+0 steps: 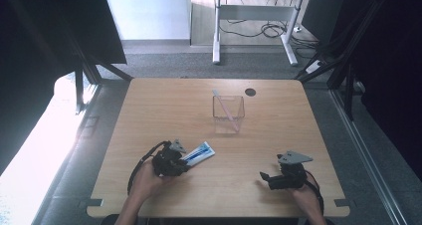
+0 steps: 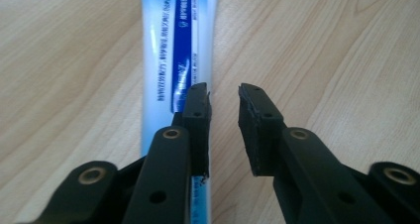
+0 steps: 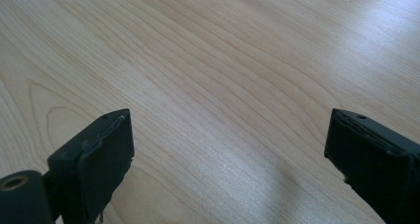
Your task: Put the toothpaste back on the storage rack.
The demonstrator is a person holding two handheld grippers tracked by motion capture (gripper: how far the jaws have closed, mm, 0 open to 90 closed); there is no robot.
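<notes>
toothpaste tube [image 2: 178,45] – small print, blurred, unreadable

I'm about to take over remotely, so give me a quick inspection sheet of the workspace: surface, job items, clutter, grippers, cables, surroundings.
Surface: light wooden table, with a dark round hole near the far edge.
Job's things: toothpaste tube lying flat by the left gripper; clear container mid-table with a toothbrush leaning inside.
Clutter: nothing seen.
Grippers: left gripper over the tube, jaws slightly apart, pads not pressing it; right gripper wide open over bare wood.
Cables: black cable trailing from the left gripper; loose floor cables beyond the table.
Surroundings: white desk frame behind, dark curtains at both sides.
</notes>
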